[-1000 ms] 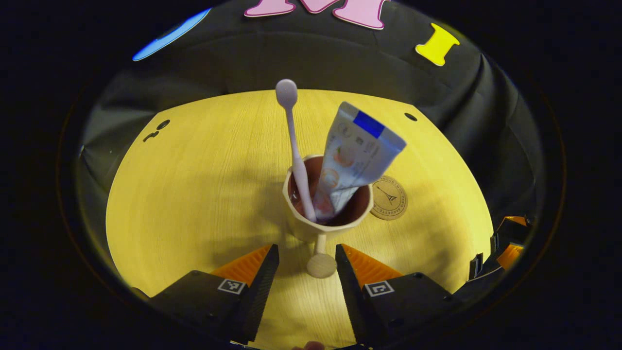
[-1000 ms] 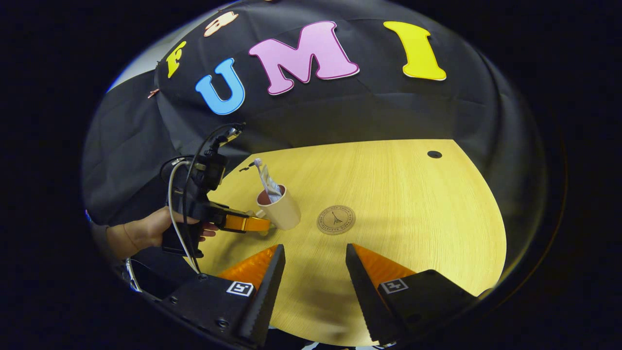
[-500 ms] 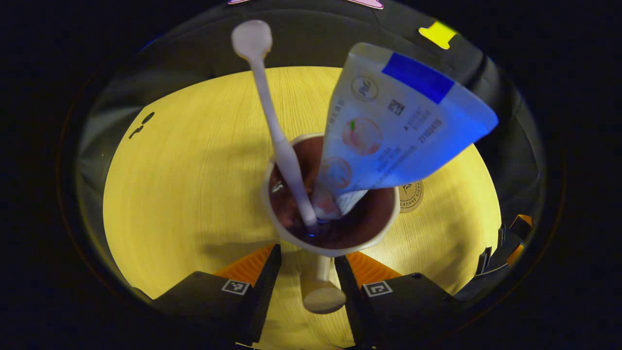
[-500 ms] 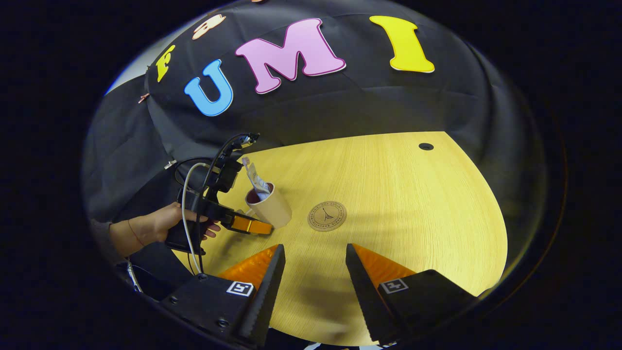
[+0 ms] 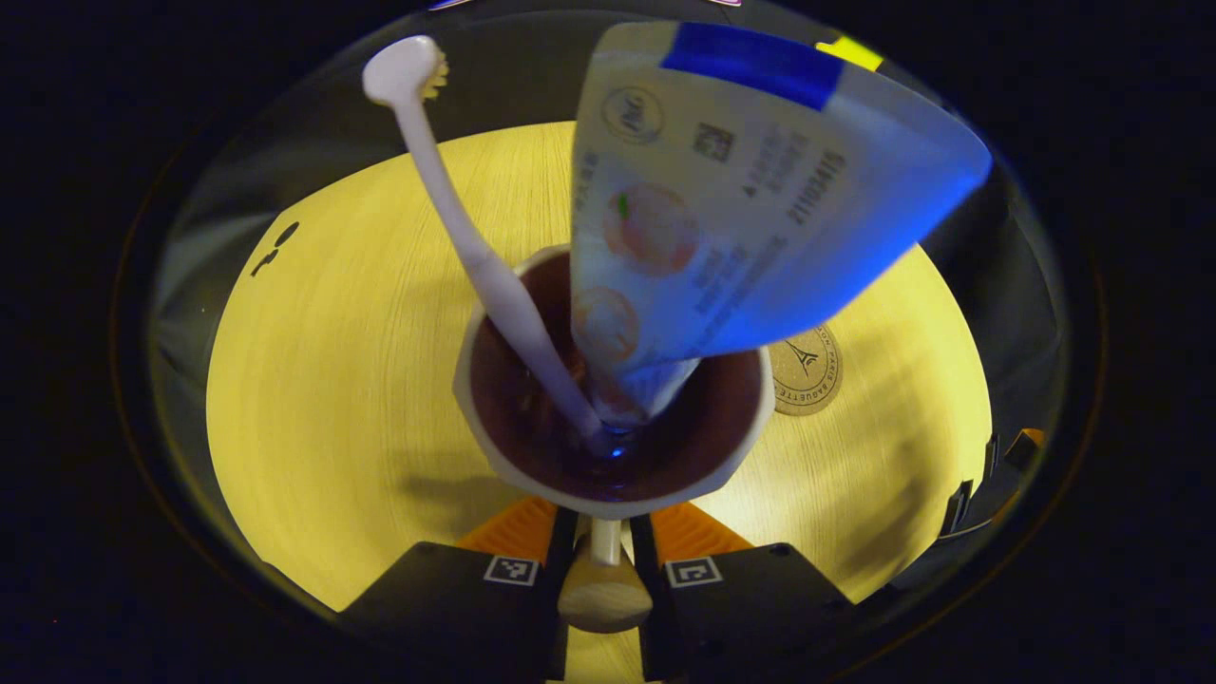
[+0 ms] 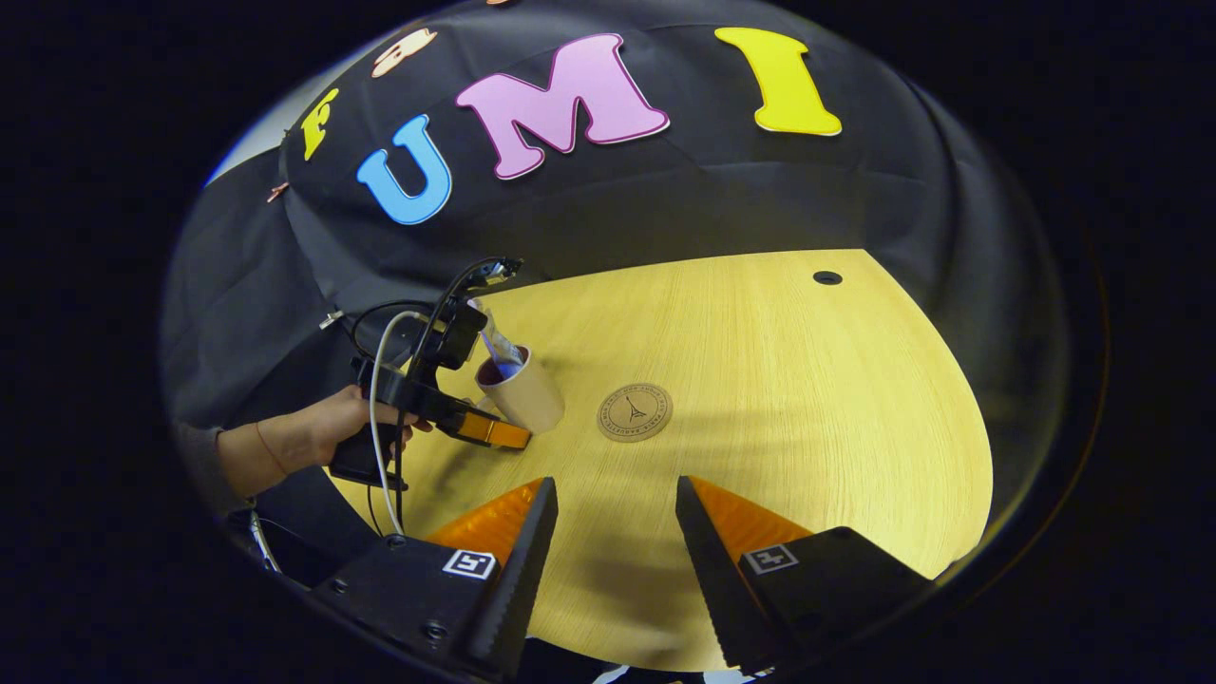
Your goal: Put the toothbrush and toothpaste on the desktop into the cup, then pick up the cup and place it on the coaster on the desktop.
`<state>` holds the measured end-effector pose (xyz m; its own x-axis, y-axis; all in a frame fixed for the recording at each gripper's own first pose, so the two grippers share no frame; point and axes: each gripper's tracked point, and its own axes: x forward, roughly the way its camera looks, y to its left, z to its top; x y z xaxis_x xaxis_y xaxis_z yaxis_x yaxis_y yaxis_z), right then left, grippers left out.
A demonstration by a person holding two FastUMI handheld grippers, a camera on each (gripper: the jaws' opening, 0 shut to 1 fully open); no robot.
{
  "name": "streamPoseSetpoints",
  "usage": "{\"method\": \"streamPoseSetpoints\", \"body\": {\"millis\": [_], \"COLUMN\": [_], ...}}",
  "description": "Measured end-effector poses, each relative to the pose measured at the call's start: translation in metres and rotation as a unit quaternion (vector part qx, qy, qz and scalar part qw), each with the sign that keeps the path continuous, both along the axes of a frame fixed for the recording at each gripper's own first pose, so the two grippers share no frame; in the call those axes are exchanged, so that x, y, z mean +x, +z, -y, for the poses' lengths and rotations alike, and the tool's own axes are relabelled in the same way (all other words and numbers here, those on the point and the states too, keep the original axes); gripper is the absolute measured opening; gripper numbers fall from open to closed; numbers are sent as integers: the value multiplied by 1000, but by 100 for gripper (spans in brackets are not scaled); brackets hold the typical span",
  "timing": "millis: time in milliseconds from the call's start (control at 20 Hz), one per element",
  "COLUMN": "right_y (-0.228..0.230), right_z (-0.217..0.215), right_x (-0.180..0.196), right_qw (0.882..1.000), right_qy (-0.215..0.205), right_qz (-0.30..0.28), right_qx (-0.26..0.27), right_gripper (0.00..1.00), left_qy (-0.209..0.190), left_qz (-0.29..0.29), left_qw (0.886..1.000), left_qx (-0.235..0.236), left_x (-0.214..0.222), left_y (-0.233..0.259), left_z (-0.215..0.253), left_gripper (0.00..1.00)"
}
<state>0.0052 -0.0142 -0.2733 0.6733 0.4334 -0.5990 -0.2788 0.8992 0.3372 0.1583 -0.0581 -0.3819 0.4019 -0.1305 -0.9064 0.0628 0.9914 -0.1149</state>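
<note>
A cream cup (image 5: 608, 505) with a dark inside stands on the yellow wooden table (image 5: 323, 380). A white toothbrush (image 5: 456, 218) and a white-and-blue toothpaste tube (image 5: 741, 190) lean out of it. My left gripper (image 5: 596, 570) is shut on the cup's knobbed handle (image 5: 601, 597). A round brown coaster (image 5: 806, 369) lies just right of the cup. In the right gripper view the cup (image 6: 527, 404) sits left of the coaster (image 6: 635, 412), with the left gripper (image 6: 489, 432) at its near-left side. My right gripper (image 6: 608, 532) hangs open over the table's near edge, holding nothing.
A person's hand (image 6: 313, 437) holds the left gripper, with cables trailing from it. The table has a cable hole (image 6: 826, 277) at its far right corner. Black cloth walls stand close behind the table. Bare wood (image 6: 807, 427) spreads right of the coaster.
My left gripper moved forward to the cup and its fingers went from open to shut on the handle. The right gripper stayed almost still.
</note>
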Motion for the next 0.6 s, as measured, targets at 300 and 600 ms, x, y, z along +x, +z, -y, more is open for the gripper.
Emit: {"method": "streamPoseSetpoints", "body": {"millis": [300, 600], "right_y": [1, 1], "right_z": [6, 11], "right_x": [1, 2], "right_qw": [1000, 1000], "right_qy": [-4, -9], "right_qz": [0, 0], "right_qx": [1, 1], "right_gripper": [78, 78], "left_qy": [8, 6], "left_qz": [6, 19], "left_qw": [1000, 1000], "left_qx": [6, 6], "left_x": [0, -2], "left_y": [0, 13], "left_z": [-1, 2], "left_gripper": [37, 32]}}
